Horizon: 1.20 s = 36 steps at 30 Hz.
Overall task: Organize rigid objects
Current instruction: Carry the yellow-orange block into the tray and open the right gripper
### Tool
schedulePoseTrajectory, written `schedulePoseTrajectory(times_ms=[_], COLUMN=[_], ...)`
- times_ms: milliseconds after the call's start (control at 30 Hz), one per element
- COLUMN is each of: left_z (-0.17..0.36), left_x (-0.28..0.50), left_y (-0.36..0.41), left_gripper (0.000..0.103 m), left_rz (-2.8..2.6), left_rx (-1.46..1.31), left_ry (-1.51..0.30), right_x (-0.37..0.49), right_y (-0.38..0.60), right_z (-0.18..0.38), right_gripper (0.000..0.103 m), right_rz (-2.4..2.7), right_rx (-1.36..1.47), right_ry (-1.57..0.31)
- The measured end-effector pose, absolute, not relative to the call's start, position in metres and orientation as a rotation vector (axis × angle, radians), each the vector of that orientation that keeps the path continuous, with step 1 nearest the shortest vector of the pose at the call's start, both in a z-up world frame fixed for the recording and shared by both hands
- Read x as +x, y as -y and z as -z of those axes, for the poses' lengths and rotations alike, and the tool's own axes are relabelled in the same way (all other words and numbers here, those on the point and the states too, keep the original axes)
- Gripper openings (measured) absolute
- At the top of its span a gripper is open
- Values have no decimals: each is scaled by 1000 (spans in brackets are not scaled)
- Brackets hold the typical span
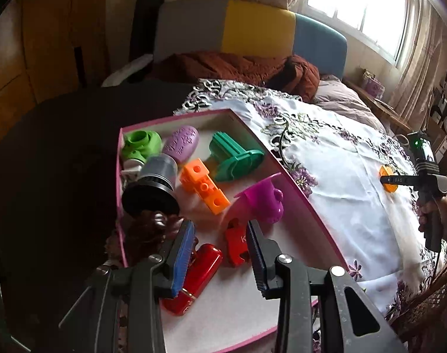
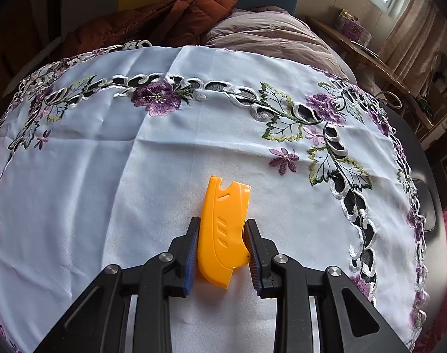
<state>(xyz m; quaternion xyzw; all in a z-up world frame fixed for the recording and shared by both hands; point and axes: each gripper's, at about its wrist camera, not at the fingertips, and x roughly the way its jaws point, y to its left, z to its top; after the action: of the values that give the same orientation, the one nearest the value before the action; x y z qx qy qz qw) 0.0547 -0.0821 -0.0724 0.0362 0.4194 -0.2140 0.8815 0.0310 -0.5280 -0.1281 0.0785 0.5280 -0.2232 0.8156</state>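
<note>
A pink-rimmed box [image 1: 295,189] holds several rigid toys: a light green piece [image 1: 141,144], a purple oval [image 1: 180,144], a teal part [image 1: 235,158], an orange block [image 1: 203,185], a magenta piece [image 1: 261,200], a grey and black cylinder [image 1: 155,182], a glossy red item [image 1: 201,273] and a small red piece [image 1: 235,244]. My left gripper [image 1: 220,229] hangs open above the box's near end, its pads touching nothing. My right gripper [image 2: 222,223] is shut on a flat yellow plastic piece [image 2: 223,203] lying on the tablecloth. The left wrist view also shows the right gripper [image 1: 400,180] far right.
A white tablecloth [image 2: 105,176] embroidered with purple flowers covers the table to the right of the box. Behind it is a bed with a brown quilt [image 1: 238,67]. A wicker item [image 1: 423,309] sits at the near right, and a hand [image 1: 435,214] holds the right gripper's handle.
</note>
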Motion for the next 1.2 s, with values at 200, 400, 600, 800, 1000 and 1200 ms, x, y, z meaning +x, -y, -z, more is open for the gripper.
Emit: schedulePoseTrajectory(times_ms=[200,400,600,800,1000,1200], left_z=[57,48,47,46,48,48], left_x=[50,48,47,45,45,45], left_y=[74,61,52,44,38,31], left_gripper=[37,38,39,40,40,40], left_rz=[417,366,348,332,319,300], left_rx=[62,50,34,21,6,-9], left_ry=[-834,-807,-801,-798,-798,-793], right_x=[31,31,31,30,30,26], right_y=[527,526,524,519,506,495], right_z=[128,127,127,125,123,118], right_gripper=[30,30,29,30,30,29], right_rz=[476,484,495,500,485,463], right_rx=[159,142,147,167,143,156], right_ry=[-1124,-1125,-1140,-1167,-1190,-1201])
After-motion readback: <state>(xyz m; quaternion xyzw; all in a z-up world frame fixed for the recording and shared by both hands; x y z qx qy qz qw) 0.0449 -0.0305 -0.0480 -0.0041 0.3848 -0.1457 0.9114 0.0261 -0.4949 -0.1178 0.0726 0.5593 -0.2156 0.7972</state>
